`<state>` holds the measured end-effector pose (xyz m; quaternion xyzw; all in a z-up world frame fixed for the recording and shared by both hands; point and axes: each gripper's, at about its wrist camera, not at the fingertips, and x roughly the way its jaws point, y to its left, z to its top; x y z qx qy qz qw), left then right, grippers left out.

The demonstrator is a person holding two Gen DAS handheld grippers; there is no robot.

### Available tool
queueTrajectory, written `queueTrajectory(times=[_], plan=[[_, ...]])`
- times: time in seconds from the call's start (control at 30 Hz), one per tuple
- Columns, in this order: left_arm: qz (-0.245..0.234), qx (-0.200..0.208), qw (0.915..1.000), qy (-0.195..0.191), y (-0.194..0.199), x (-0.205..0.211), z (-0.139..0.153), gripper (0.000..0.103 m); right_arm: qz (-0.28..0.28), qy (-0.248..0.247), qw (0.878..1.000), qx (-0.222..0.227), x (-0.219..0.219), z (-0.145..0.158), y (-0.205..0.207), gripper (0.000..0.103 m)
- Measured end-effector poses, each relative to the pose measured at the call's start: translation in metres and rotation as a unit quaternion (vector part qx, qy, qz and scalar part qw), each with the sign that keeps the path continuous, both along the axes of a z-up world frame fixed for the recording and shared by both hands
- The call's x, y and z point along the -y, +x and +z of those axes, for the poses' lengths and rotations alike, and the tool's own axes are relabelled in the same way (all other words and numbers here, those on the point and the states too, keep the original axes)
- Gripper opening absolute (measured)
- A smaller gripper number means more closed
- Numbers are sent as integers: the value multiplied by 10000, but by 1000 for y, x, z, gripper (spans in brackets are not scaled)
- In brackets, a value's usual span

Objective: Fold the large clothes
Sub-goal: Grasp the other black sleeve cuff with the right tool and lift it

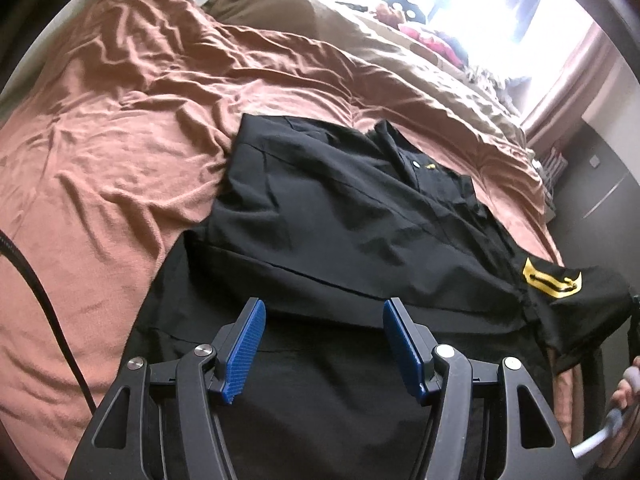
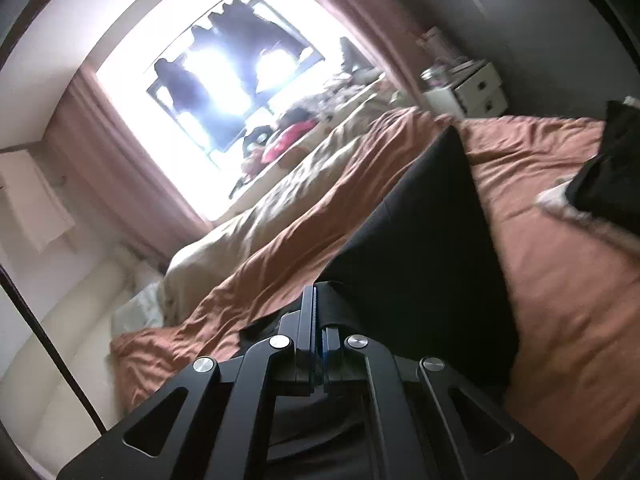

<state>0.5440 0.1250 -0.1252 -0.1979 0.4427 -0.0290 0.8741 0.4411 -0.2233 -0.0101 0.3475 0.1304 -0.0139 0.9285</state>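
While the right gripper (image 2: 320, 312) pinches a lifted flap of the black shirt (image 1: 340, 208) | left gripper (image 1: 323, 332) hangs open and empty above the shirt's near hem | shirt lies on the bed (image 1: 120, 140), collar at its far end, stretching lengthwise away from the left gripper.

My left claw (image 1: 323, 346) is a black linkage frame with triangular cut-outs in its outer arms, round silver screw heads at the pivots and two ridged blue pads (image 1: 245, 344). My right claw (image 2: 319, 334) has the same black frame and silver screws, with only a sliver of blue showing. A black cable (image 1: 48, 312) runs beside the left one.
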Motion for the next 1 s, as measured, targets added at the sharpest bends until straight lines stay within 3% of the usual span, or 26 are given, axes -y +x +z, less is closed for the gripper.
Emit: queueTrajectory(times=[0.1, 0.37, 0.4, 0.43, 0.57, 0.7, 0.8, 0.83, 0.9, 0.97, 1.0], plan=[[77, 5, 10000, -48, -1, -3, 1, 63, 296, -33, 9996, -17, -35, 2, 8, 0], [103, 24, 9999, -129, -2, -6, 2, 63, 1068, 211, 9941, -34, -50, -15, -13, 0], [111, 33, 9999, -119, -2, -7, 2, 63, 1146, 242, 9931, -98, -43, -24, -5, 0], [116, 32, 9999, -112, -2, -7, 2, 63, 1238, 295, 9917, -190, -26, -37, 31, 0], [116, -9, 9998, -163, -2, -9, -1, 63, 1602, 464, 9849, -456, -34, -67, 80, 0], [120, -18, 9998, -181, -1, -10, -2, 63, 1664, 339, 9783, -1189, -34, -95, 129, 0], [83, 2, 9998, -161, 0, -8, -2, 63, 1739, 494, 9697, -1643, -32, -101, 138, 1], [75, 13, 9999, -139, 0, -7, -2, 63, 1760, 514, 9674, -1748, -31, -101, 136, 5], [70, 7, 9999, -131, 1, -4, -2, 63, 1816, 665, 9623, -1915, -23, -99, 134, 25], [78, -9, 9998, -160, 2, -1, -3, 63, 1716, 951, 9617, -1916, -4, -94, 137, 61], [70, -12, 9998, -172, 2, 2, -3, 63, 1616, 1069, 9620, -1924, 5, -91, 130, 63]])
